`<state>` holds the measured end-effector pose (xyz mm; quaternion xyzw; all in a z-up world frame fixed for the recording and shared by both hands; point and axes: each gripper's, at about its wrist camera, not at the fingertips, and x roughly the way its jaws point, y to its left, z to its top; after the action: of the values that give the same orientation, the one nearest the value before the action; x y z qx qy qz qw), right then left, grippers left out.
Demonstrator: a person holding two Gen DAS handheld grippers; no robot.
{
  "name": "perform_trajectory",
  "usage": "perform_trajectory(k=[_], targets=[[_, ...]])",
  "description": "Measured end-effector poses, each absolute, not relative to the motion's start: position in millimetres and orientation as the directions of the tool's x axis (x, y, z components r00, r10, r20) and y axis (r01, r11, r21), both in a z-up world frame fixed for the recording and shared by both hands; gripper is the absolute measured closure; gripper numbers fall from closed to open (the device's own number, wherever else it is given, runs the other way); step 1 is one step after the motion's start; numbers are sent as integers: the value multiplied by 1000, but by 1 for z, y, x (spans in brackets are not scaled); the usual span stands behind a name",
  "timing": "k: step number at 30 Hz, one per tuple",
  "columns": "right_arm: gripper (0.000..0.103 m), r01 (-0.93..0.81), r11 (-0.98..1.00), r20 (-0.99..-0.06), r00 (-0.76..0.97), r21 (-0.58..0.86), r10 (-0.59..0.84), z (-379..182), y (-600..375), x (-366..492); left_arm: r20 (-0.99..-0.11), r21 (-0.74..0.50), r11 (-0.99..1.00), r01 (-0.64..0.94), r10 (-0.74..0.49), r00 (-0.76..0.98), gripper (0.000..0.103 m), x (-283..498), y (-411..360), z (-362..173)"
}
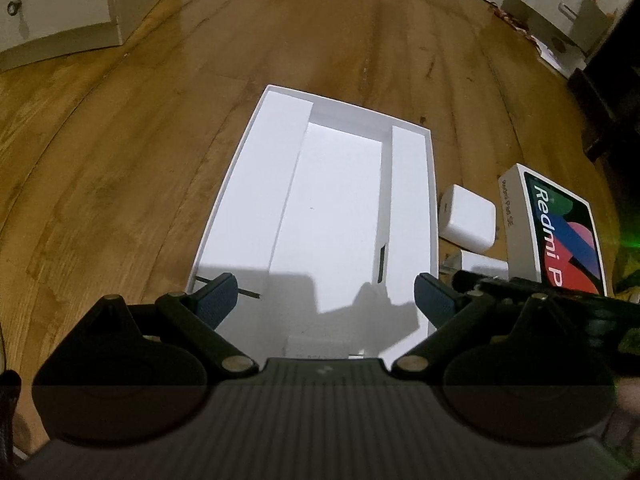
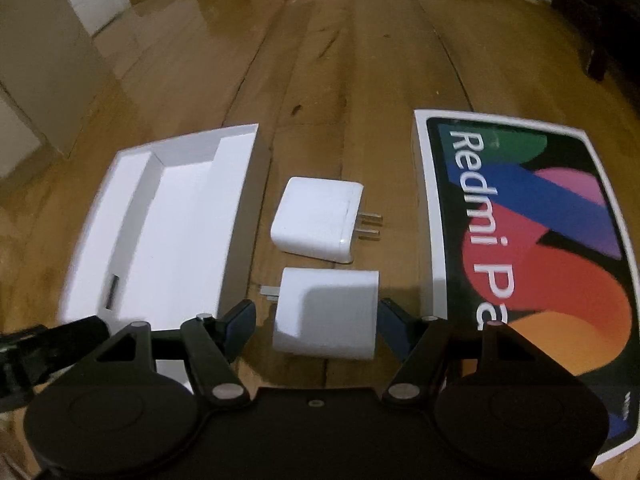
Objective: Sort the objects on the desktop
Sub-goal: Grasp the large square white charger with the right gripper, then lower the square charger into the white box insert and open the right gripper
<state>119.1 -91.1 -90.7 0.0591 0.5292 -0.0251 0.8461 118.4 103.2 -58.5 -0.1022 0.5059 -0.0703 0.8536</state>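
Note:
An open white box tray (image 1: pixel 256 184) with a sunken middle compartment lies on the wooden floor; it also shows at the left of the right wrist view (image 2: pixel 176 216). Two white chargers lie between it and the Redmi Pad lid (image 2: pixel 532 240): the far charger (image 2: pixel 316 218) with prongs to the right, the near charger (image 2: pixel 326 314) with prongs to the left. My right gripper (image 2: pixel 318 322) is open, its fingers on either side of the near charger, not touching. My left gripper (image 1: pixel 326 300) is open and empty above the tray's near end.
The lid (image 1: pixel 560 232) and the far charger (image 1: pixel 468 218) show at the right of the left wrist view. White cabinets (image 1: pixel 60 8) stand at the back left, boxes (image 1: pixel 560 12) at the back right. Dark furniture (image 2: pixel 592 20) is at the far right.

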Motion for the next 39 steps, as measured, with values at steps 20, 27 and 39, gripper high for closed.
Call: perform_trajectory(k=[20, 27, 39], targets=[[39, 128, 988, -887, 462, 87, 18, -96, -89, 103, -860, -253, 965, -67, -193, 473, 7, 124, 127, -66], [39, 28, 998, -845, 535, 55, 32, -56, -68, 97, -825, -279, 958, -69, -202, 528, 7, 120, 139, -51], [39, -141, 979, -827, 525, 147, 200, -62, -13, 95, -784, -308, 949, -64, -215, 583, 7, 111, 162, -30]])
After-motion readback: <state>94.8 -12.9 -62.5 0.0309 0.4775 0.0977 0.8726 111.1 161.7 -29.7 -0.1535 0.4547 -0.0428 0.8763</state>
